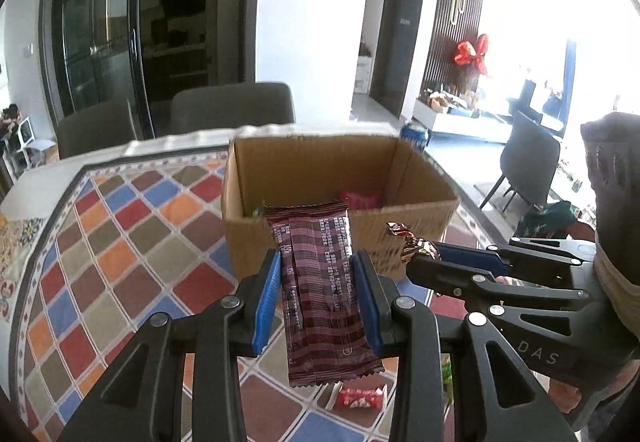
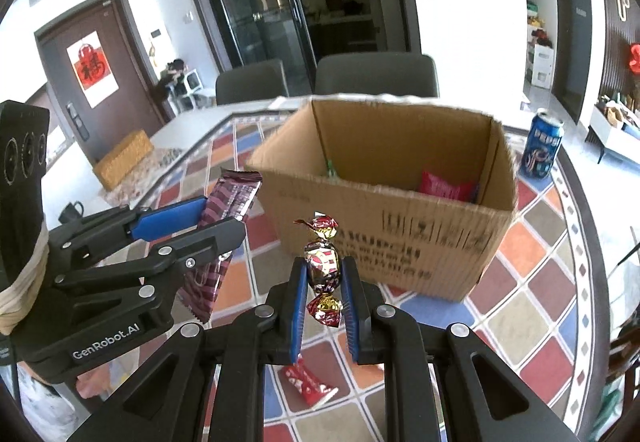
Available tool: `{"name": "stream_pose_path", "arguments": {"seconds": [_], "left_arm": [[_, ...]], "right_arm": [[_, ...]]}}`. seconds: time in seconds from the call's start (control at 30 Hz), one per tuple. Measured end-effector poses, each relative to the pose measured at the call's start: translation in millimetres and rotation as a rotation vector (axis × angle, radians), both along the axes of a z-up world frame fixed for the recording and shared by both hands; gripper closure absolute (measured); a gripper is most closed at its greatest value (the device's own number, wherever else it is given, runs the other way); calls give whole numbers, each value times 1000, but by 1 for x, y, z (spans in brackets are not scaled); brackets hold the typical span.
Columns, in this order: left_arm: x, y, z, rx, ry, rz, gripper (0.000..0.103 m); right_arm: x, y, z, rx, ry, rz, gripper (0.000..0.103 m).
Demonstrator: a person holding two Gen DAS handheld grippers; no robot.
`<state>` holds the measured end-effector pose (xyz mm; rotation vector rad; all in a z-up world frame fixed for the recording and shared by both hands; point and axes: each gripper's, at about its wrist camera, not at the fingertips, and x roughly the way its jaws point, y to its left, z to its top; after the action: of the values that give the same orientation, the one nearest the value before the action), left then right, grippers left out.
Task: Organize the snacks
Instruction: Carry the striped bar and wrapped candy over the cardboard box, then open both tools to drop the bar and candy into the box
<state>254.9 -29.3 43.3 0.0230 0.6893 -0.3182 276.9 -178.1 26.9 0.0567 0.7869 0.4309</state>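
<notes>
Snacks are both up off the patterned tablecloth (image 2: 532, 306): left gripper (image 1: 318, 296) clamps a maroon striped bar (image 1: 320, 290), right gripper (image 2: 324, 292) pinches a foil-wrapped candy (image 2: 323, 267). Both hang just before the cardboard box (image 2: 400, 226), a red packet (image 2: 444, 186) inside.

Cardboard box (image 1: 416, 220): near wall hides most contents; red packet (image 1: 362, 199) partly visible, green item (image 2: 329, 167) too small to identify. Box print blurred. Small red wrapper (image 2: 310, 386) partly behind gripper fingers.

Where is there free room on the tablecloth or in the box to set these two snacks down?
The cardboard box looks mostly bare: a red packet lies by its right wall. The tablecloth left of the box is open. The near strip, where a small red candy lies under both grippers, is crowded.
</notes>
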Motion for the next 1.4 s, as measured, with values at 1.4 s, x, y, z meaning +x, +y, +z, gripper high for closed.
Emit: {"name": "stream_pose_path", "arguments": {"seconds": [1.4], "left_arm": [[103, -30, 34, 32, -35, -10, 67]], "right_arm": [[81, -27, 44, -5, -100, -87, 85]]}}
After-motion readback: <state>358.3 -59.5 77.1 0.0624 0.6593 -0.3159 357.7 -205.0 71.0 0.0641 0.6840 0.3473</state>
